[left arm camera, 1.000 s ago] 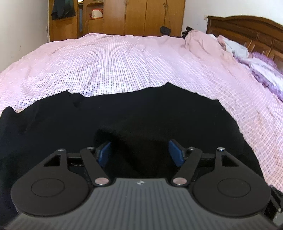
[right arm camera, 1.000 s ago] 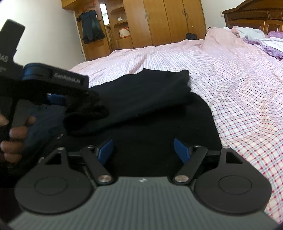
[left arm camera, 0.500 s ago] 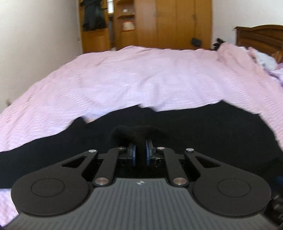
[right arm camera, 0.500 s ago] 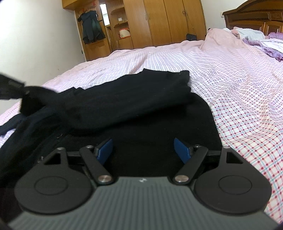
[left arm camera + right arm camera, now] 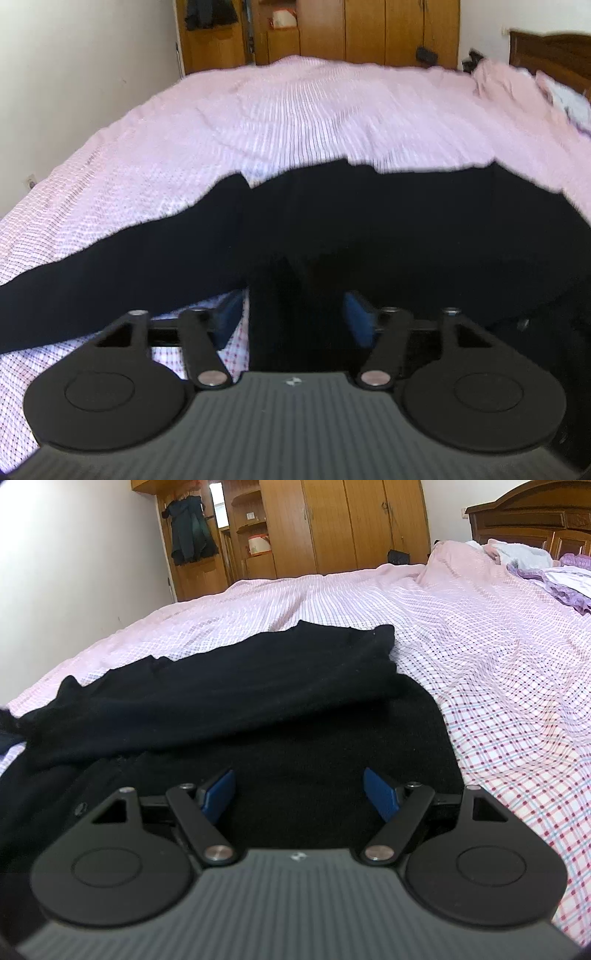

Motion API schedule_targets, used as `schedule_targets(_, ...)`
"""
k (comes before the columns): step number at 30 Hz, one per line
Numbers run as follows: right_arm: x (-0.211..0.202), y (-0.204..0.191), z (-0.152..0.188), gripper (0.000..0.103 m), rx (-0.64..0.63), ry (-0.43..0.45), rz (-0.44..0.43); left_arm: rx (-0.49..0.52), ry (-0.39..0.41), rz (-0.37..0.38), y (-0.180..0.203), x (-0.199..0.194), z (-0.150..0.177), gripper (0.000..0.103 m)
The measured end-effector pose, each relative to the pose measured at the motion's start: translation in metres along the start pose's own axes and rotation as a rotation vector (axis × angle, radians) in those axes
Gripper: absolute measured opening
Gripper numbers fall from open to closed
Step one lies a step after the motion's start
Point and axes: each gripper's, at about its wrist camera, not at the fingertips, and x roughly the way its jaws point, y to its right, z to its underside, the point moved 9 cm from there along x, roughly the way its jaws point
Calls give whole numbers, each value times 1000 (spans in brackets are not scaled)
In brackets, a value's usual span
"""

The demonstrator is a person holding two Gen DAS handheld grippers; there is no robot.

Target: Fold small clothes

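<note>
Where both wrist views look across the room, the bed (image 5: 295,122) fills most of the frame, covered by a pink checked sheet (image 5: 498,701). Wooden wardrobes (image 5: 332,528) stand against the far wall, and a dark headboard (image 5: 532,520) closes the right side. A dark coat (image 5: 190,535) hangs at the wardrobe's left end. Loose pale and purple laundry (image 5: 561,576) lies near the headboard.

A black garment (image 5: 258,686) lies on the sheet at the near edge of the bed, directly in front of both tools. In the right view one part of it is folded over the rest, forming a thick band running left to right. In the left view a long black sleeve (image 5: 110,273) stretches away to the left over the sheet; this view is motion-blurred.

The left hand-held gripper (image 5: 293,314) has its blue pads spread apart, with a strip of black cloth hanging between them; whether the cloth touches either pad cannot be told. The right hand-held gripper (image 5: 300,794) is wide open, holding nothing, low over the garment's near portion.
</note>
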Motion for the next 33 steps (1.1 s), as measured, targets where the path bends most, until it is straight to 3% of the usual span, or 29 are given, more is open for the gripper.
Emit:
schedule_targets(4,0,0,0,78,1,-1,2,-40,23,37,1,-5,-14,71)
schedule_targets(7,-2,0,-3,78,6,-8,2,-71,3,39,-2,16,-19,70)
schedule_targets(10,-2,0,-5,78,12,-24,-9,-85,-34,15,-3,37,-16,58)
schedule_targets(12,-1,2,-5,78,18,-25,-15,-69,-47,-4,-2,48,-14,58)
schedule_targets(17,2,0,-4,78,0,-21,-5,-57,-33,-61,-2,49,-11,64)
schedule_targets(25,-3,0,-6,78,17,-37,-15,-127,-71,-36,-3,52,0,76)
schedule_targets(30,-18,-2,-46,78,32,-26,-128,-111,-70,-12,8,61,1,76)
schedule_targets(33,-15,7,-91,78,-62,42,-118,-123,-66,-2,11,63,-1,70)
